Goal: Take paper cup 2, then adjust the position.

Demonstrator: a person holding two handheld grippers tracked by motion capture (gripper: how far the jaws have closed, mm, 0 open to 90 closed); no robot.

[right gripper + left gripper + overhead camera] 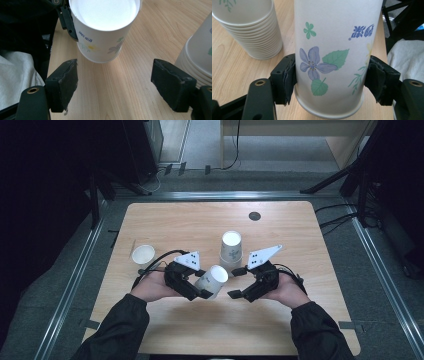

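Between the pads of my left gripper (200, 287) I am squeezing a light white flowered paper cup (212, 280); it dents easily, so I'm holding low. My right gripper (239, 282) is hanging open.

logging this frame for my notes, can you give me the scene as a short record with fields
held item: flowered paper cup, upside down
left gripper: shut on the flowered paper cup, pads against its sides
right gripper: open, nothing between the jaws, pointed at the held cup
cup stack: upside-down paper cups, standing behind the grippers
single cup: left side of the table, mouth facing the camera
surface: wooden table
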